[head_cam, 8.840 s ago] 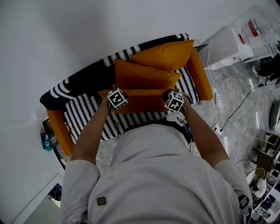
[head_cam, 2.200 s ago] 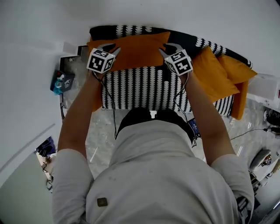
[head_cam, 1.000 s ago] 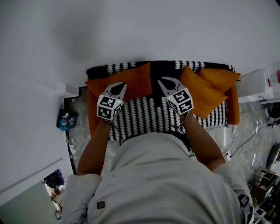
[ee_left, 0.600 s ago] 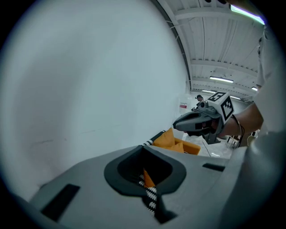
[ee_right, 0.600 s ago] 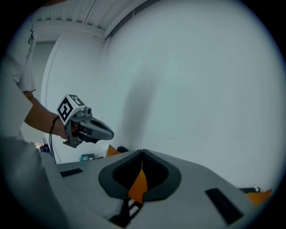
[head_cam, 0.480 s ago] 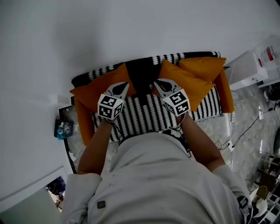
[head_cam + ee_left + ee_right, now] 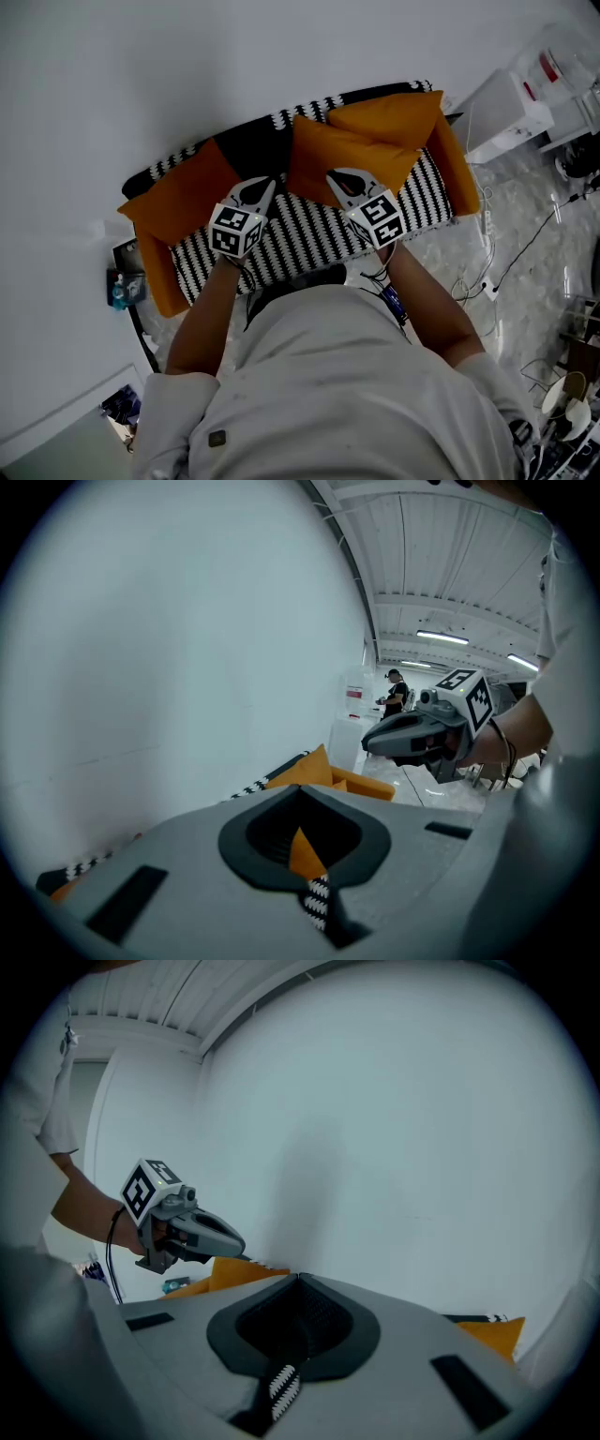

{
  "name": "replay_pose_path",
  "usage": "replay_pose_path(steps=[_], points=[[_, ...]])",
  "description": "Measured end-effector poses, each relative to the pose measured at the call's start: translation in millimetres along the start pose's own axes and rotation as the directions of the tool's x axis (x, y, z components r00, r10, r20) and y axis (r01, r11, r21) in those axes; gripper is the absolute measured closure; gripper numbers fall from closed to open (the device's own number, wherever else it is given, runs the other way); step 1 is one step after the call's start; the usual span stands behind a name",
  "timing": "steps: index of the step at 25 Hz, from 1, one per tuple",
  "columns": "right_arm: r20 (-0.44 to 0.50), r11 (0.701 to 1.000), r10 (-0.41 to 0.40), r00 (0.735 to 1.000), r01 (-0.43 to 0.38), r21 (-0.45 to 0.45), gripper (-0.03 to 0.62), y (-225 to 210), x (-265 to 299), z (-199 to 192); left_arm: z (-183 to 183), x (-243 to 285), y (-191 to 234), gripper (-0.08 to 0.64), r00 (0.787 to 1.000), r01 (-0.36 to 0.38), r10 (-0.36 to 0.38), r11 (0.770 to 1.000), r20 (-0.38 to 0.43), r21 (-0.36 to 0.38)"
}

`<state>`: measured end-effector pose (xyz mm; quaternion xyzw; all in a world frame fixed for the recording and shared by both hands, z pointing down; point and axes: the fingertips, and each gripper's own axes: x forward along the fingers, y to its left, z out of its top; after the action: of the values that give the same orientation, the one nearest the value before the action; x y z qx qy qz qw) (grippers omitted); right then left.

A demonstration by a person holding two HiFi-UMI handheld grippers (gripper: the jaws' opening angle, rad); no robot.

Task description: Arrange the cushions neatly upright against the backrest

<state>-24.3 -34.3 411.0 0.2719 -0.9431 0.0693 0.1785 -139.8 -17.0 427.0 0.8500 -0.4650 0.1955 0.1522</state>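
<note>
A black-and-white patterned sofa [image 7: 309,230] with orange armrests stands against the white wall. One orange cushion [image 7: 183,192] leans on the backrest at the left end. A second orange cushion [image 7: 342,155] lies tilted toward the right, overlapping a third [image 7: 389,114] at the right end. My left gripper [image 7: 260,184] hovers shut and empty over the seat, just right of the left cushion. My right gripper [image 7: 337,175] is shut and empty too, its tip at the lower edge of the middle cushion. In the gripper views each gripper [image 7: 298,791] [image 7: 300,1279] sees the other [image 7: 412,738] [image 7: 192,1232].
A white cabinet [image 7: 511,98] stands right of the sofa, with cables [image 7: 525,239] trailing over the marble floor. A low dark shelf [image 7: 122,281] with a blue item sits at the sofa's left end. A person [image 7: 394,691] stands far off in the left gripper view.
Both grippers let go of the left cushion and drew back over the seat. The view has swung right, and the right gripper now sits at the middle cushion.
</note>
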Motion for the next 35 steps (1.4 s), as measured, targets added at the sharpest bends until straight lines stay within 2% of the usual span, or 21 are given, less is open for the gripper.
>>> replay_pose_path(steps=[5,11,22,31,35], points=[[-0.009,0.999,-0.032,0.999,0.032,0.021,0.565,-27.0,-43.0,-22.6,4.8,29.2,-47.9,0.551,0.999,0.042,-0.042,0.999,-0.013,0.012],[-0.002,0.996,-0.072,0.997,0.072,0.046,0.566,-44.6,-61.4,-30.1,12.9,49.7,-69.2,0.551,0.995,0.092,-0.091,0.995,-0.035,0.047],[-0.024,0.988,-0.145,0.989,0.146,0.044,0.565,-51.6,-49.8,-19.2,33.0,67.1,-52.8,0.551,0.983,0.183,-0.181,0.979,-0.032,0.091],[-0.046,0.972,-0.218,0.975,0.221,0.074,0.565,-47.1,-33.5,-18.0,27.4,73.8,-32.6,0.551,0.965,0.259,-0.256,0.960,-0.050,0.103],[-0.061,0.969,-0.227,0.972,0.231,0.091,0.565,-50.8,-31.8,-24.8,25.9,81.7,-33.1,0.551,0.958,0.283,-0.278,0.953,-0.066,0.105]])
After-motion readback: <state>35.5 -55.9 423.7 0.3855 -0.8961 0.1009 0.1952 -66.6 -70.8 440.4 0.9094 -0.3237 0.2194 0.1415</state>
